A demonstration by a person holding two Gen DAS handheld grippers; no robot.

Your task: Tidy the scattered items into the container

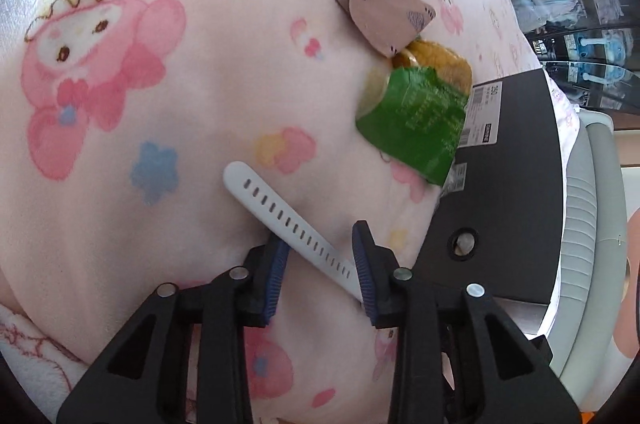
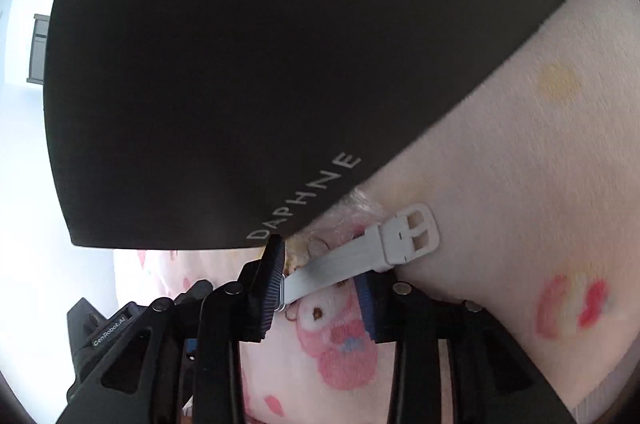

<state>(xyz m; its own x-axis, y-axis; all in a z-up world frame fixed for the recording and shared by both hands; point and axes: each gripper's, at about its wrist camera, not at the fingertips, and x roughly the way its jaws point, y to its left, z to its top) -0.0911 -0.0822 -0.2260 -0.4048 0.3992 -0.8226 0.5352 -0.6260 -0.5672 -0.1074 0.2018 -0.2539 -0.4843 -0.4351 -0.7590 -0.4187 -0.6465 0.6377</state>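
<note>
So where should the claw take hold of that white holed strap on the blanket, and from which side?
Grip the white holed strap mid-length, across its narrow width, coming from above. It lies flat on the soft blanket, so its thin edges are the only faces the pads can close on; the left claw already straddles it.

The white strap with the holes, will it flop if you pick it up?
Probably it bends. The white strap looks like thin rubbery watch band, so the free end may droop. It seems light and flat, so it shouldn't roll. Its smooth surface might slip between the left gripper pads.

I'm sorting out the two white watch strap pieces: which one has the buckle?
The white strap between the right claw's fingers; a square buckle ends it. The strap at the left claw has only a row of holes.
</note>
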